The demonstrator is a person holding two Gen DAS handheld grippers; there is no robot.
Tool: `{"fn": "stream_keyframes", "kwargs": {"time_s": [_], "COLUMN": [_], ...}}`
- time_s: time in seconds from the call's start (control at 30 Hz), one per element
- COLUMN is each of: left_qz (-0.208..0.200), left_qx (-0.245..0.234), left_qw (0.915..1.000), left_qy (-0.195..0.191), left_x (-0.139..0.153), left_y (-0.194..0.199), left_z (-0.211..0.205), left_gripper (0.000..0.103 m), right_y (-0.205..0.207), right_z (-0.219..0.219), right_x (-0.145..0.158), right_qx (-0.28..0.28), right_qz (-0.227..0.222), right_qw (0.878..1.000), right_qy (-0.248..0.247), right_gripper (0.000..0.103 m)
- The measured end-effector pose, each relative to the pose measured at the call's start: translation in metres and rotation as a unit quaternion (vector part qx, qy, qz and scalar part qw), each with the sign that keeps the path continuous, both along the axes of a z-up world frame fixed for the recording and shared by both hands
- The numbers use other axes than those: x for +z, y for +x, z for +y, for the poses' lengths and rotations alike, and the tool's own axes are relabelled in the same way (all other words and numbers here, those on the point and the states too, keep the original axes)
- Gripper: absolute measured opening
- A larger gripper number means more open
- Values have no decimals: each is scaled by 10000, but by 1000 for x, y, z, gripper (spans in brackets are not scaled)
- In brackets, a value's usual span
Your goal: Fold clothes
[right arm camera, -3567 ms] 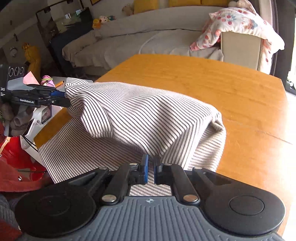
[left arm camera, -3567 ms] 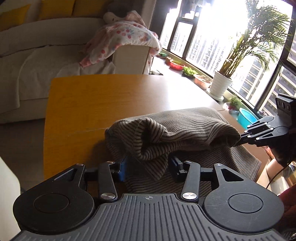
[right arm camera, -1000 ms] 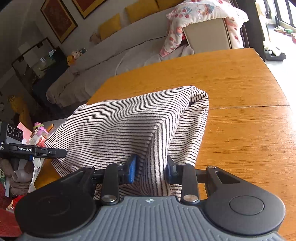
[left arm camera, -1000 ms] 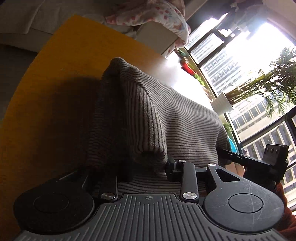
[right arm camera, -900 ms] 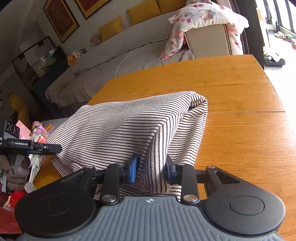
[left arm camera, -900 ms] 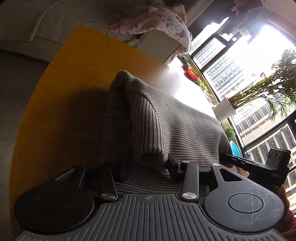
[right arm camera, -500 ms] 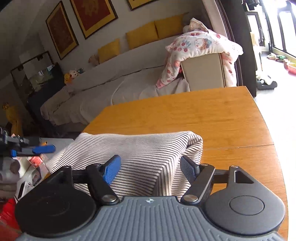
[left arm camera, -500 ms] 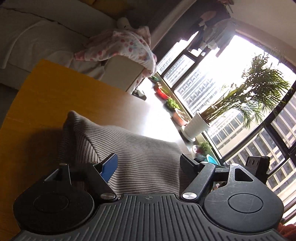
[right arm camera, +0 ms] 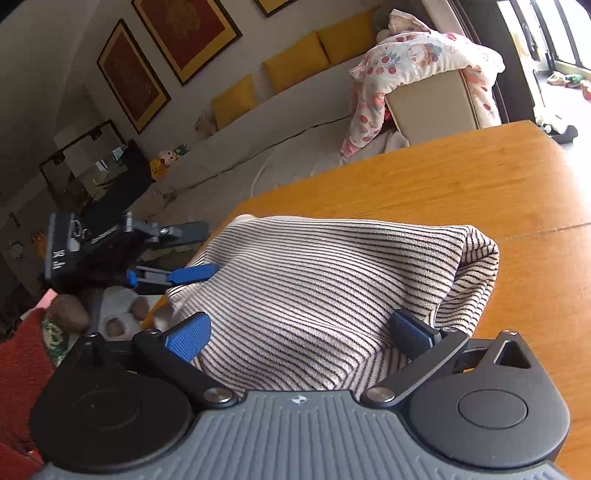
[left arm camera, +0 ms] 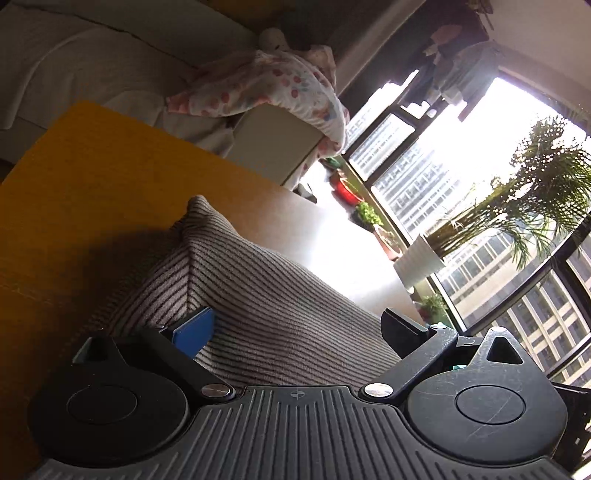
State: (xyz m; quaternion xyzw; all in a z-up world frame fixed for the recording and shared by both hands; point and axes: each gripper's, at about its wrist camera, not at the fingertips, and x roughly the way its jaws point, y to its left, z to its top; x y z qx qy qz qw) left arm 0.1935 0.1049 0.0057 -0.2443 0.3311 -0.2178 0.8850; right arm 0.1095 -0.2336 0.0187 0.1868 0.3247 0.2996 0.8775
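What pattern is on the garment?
Thin dark stripes on cream garment; clearest in the right wrist view.

sofa, yellow cushions | framed pictures | bright window | potted palm

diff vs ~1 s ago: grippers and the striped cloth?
Both let go. The left gripper and right gripper, each clamped on a fold of the black-and-white striped knit garment a second ago, now stand open on either side of it. The fold has dropped flatter. The garment remains on the orange wooden table.
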Motion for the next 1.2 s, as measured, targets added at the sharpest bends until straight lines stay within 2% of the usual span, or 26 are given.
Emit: {"fn": "stream_keyframes", "kwargs": {"time_s": [0.1,0.13,0.23,0.3,0.33,0.4,0.47,0.57,0.6,0.63,0.73,0.8,0.97,1.03,1.1,1.13,1.2], "left_qz": [-222,-257,-442,-607,-534,-368,-289,18,110,132,309,340,265,186,105,61,-63], "left_qx": [44,15,5,-160,-332,-628,-990,-1254,-1177,-1124,-1006,-1001,-855,-741,-662,-673,-744], "left_qw": [9986,9969,9900,9893,9916,9936,9918,9901,9907,9915,9941,9942,9950,9950,9945,9946,9950], "left_qy": [477,745,1338,1319,1129,862,751,634,669,639,277,202,439,647,803,788,667], "left_x": [4,7,21,32,36,37,32,15,8,6,1,-1,2,6,13,16,22], "left_y": [12,13,-3,-27,-39,-56,-74,-85,-81,-78,-62,-51,-22,-15,-17,-20,-30], "left_z": [-14,-22,-39,-47,-52,-60,-69,-73,-72,-69,-57,-54,-63,-69,-70,-69,-63], "left_gripper": [103,103,103,103,103,103,100,83,76,67,64,64,65,66,72,77,79], "right_y": [-8,-10,-15,-18,-16,-8,5,27,32,32,25,18,-15,-28,-37,-41,-34], "right_z": [-2,-2,-3,-7,-14,-23,-25,-15,-11,-10,-15,-17,-12,-8,-5,-3,0], "right_x": [6,9,17,24,30,37,35,18,11,6,-2,-4,2,12,27,35,45], "right_qx": [9,10,13,-54,-238,-644,-925,-870,-839,-880,-1152,-1202,-809,-417,-270,-246,-360], "right_qz": [-47,-79,-175,-294,-465,-709,-789,-625,-543,-470,-256,-169,-159,-272,-594,-777,-965], "right_qw": [10000,9999,9996,9990,9974,9897,9773,9627,9598,9607,9670,9695,9776,9831,9812,9788,9747], "right_qy": [-16,-62,-203,-323,-488,-1067,-1734,-2486,-2622,-2591,-2260,-2131,-1938,-1764,-1818,-1877,-1985], "right_gripper": [103,103,103,103,103,103,103,103,103,103,103,103,103,103,103,103,103]}}
